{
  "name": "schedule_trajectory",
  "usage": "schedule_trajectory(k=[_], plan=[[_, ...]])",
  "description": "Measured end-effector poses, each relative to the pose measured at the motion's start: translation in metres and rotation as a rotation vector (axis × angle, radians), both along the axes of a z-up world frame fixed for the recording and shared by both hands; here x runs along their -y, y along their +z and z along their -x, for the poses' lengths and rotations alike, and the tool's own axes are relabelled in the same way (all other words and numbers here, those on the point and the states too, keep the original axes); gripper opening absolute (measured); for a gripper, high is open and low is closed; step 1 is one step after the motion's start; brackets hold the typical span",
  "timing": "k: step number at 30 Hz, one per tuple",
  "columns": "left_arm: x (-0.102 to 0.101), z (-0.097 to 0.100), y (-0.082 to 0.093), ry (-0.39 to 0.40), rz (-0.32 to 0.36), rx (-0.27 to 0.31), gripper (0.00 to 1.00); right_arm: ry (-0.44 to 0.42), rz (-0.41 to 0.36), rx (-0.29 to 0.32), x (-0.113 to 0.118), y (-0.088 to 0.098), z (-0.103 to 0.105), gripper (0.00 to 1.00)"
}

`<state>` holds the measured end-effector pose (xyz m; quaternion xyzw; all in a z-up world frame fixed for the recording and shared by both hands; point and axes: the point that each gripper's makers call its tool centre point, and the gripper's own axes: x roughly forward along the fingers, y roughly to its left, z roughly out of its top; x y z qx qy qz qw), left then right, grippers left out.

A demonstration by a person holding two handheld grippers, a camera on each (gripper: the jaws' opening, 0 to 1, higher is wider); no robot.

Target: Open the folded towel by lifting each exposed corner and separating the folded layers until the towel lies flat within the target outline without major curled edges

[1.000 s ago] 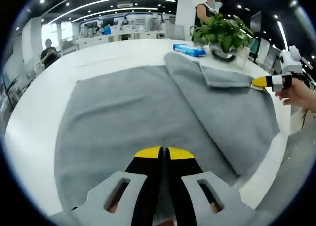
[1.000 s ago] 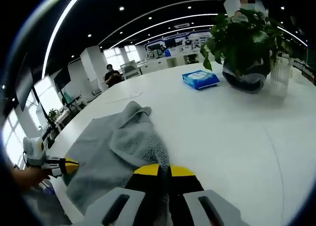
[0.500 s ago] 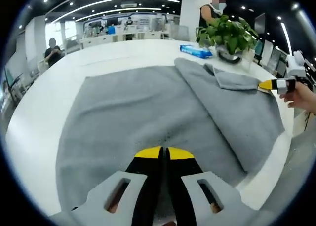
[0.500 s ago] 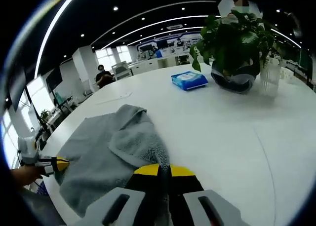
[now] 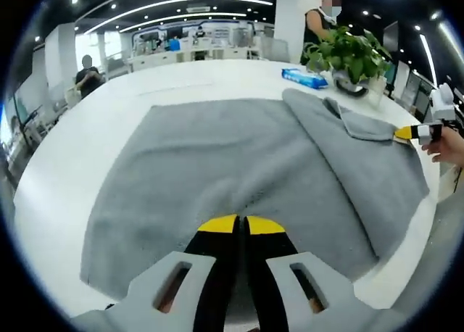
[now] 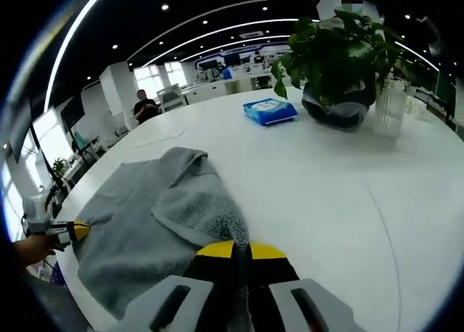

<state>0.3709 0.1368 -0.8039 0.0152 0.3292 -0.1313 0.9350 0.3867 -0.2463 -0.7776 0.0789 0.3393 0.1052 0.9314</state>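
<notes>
Greenery fills the dark round pot (image 6: pixel 339 107) on my white table (image 6: pixel 348 201), a blue flat packet (image 6: pixel 269 111) beside it. My soft grey towel (image 5: pixel 239 165) lies spread near the table's edge, one side folded back over itself. My left gripper (image 5: pixel 240 227) pinches the near hem, jaws closed; my right gripper (image 6: pixel 241 251) clamps the folded corner. A person (image 5: pixel 88 69) sits behind.

Both views low over towel (image 5: pixel 217 165), facing from opposite corners
</notes>
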Motion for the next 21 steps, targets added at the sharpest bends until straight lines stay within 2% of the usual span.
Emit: schedule_trajectory(k=[12, 17, 21], plan=[[-0.031, -0.002, 0.001, 0.063, 0.0, 0.02, 0.03, -0.005, 0.068, -0.017, 0.009, -0.006, 0.003, 0.02], [-0.051, 0.002, 0.001, 0.114, 0.005, 0.026, 0.03, 0.001, 0.098, -0.016, 0.011, -0.008, 0.003, 0.02], [-0.059, 0.009, 0.002, 0.142, 0.004, 0.032, 0.03, 0.005, 0.116, -0.017, 0.013, -0.009, 0.004, 0.02]])
